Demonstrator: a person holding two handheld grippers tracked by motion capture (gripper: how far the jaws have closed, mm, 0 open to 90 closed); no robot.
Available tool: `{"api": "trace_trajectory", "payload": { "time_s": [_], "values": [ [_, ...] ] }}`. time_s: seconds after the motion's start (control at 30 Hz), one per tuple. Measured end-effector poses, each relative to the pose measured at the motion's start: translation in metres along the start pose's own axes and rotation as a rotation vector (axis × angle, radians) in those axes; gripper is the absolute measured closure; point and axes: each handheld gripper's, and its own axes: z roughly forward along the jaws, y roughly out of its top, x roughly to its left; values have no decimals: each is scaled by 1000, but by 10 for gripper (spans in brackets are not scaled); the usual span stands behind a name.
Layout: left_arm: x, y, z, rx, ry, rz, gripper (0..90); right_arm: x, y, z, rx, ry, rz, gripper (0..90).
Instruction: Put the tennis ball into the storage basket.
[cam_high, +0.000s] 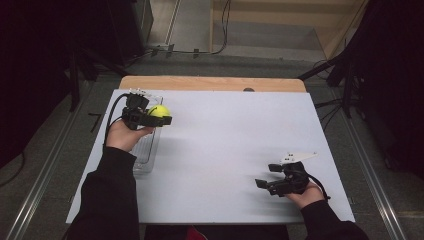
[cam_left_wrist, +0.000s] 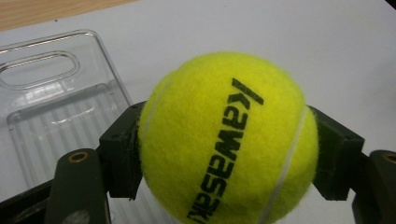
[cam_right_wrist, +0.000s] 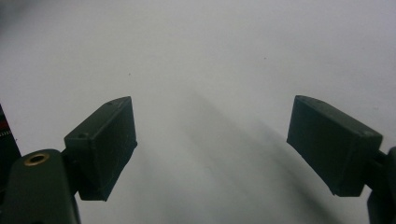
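Note:
A yellow tennis ball (cam_high: 158, 111) with black lettering sits between the jaws of my left gripper (cam_high: 161, 118), which is shut on it, at the table's left side. In the left gripper view the ball (cam_left_wrist: 229, 140) is pressed from both sides by the black pads (cam_left_wrist: 122, 154), held above the edge of a clear plastic tray (cam_left_wrist: 51, 102). My right gripper (cam_high: 265, 176) rests low near the table's front right, open, with nothing between its jaws. In the right gripper view the gripper (cam_right_wrist: 212, 147) faces bare white table.
The clear plastic tray (cam_high: 146, 152) lies along the left side of the white table (cam_high: 225, 130), under and in front of my left hand. A wooden strip (cam_high: 210, 83) runs along the table's far edge. Dark stands and cables surround the table on the floor.

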Motion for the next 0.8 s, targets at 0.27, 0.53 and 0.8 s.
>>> {"api": "trace_trajectory", "payload": {
  "time_s": [0.27,0.53,0.8],
  "values": [
    [9,-3,-5,-6,22,-22,270,0,0,0,0,0,-1,137],
    [20,-6,-11,-10,60,-42,269,0,0,0,1,0,-2,137],
    [30,-10,-16,-17,86,-72,269,0,0,0,2,-1,-2,137]
  ]
}}
